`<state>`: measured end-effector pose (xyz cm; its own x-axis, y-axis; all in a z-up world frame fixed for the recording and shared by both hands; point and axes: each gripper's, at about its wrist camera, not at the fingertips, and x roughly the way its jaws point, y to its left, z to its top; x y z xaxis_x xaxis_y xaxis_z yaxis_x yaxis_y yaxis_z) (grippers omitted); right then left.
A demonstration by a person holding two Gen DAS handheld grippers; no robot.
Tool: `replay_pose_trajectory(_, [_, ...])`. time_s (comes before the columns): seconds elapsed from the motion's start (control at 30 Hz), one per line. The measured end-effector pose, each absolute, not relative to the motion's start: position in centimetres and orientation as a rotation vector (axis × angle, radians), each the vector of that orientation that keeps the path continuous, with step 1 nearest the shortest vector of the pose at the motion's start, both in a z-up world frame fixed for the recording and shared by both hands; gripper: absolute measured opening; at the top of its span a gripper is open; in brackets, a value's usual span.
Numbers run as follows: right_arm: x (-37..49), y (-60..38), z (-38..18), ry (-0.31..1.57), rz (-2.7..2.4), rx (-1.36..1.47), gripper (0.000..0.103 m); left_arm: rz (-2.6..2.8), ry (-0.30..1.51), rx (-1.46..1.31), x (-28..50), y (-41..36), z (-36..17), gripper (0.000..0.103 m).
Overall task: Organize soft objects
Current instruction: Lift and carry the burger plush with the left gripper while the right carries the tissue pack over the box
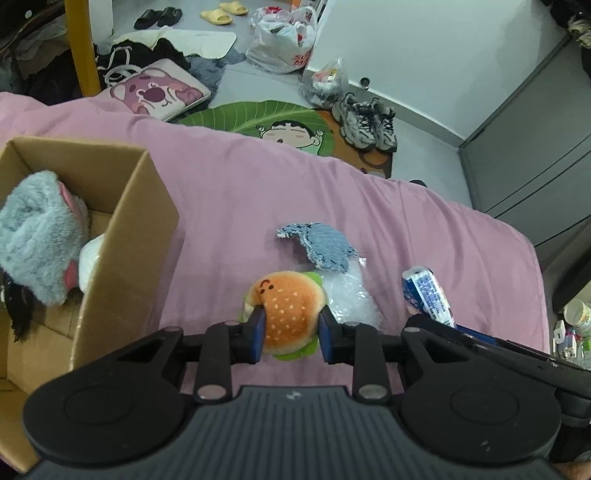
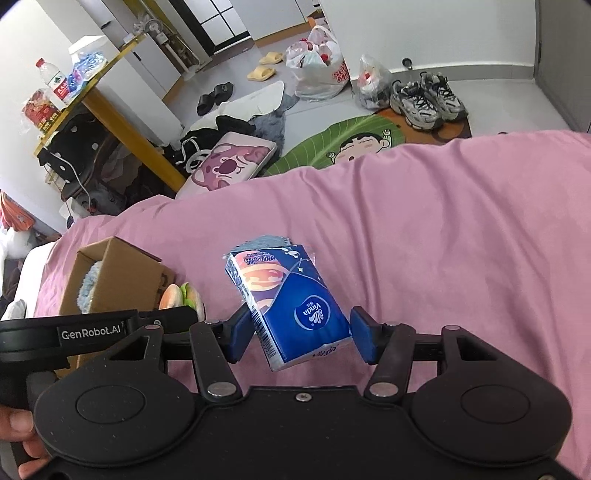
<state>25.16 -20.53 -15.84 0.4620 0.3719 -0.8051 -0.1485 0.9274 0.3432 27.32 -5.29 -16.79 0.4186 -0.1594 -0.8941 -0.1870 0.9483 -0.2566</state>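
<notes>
Burger plush [image 1: 290, 312] is pinched between the left gripper's [image 1: 290, 334] blue pads, jaws pressed in on both sides of the bun, just above the pink bedspread [image 1: 236, 206]. Green lettuce trim pokes out underneath. Over on the other side, the right gripper [image 2: 301, 334] has a blue tissue pack [image 2: 291, 306] between its jaws. The left pad is tight against the pack's edge and the right pad sits at its corner, so it looks gripped, with the pack tilted and its far end pointing away from the camera.

Just past the burger there's a crinkly clear plastic bag [image 1: 349, 291] lying on the bed, and a scrap of blue fuzzy cloth [image 1: 319, 245] partly on top of it.

To the left of all that sits an open cardboard box [image 1: 125, 236] on the bed. Inside it is a big grey-blue plush [image 1: 35, 240] with pink bits, leaning against the near wall, plus something white [image 1: 90, 258] and something black and stringy [image 1: 18, 310] tucked beside it. Can't tell what those two are.

Further out, past the bed's edge, the floor has a pink bear cushion [image 1: 159, 92], a green leaf-shaped cartoon rug [image 1: 258, 120], a pair of grey sneakers [image 1: 365, 122], stuffed plastic bags [image 1: 284, 37] and some slippers [image 1: 221, 13].
</notes>
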Motion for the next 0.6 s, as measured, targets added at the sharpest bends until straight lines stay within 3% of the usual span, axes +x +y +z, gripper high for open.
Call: replay_pose_trajectory(0.6, [21.1, -17.9, -10.2, 0.941, 0.288, 0.196, 0.055, -0.023, 1.051, -0.330, 23.3, -2.3, -10.5, 0.028])
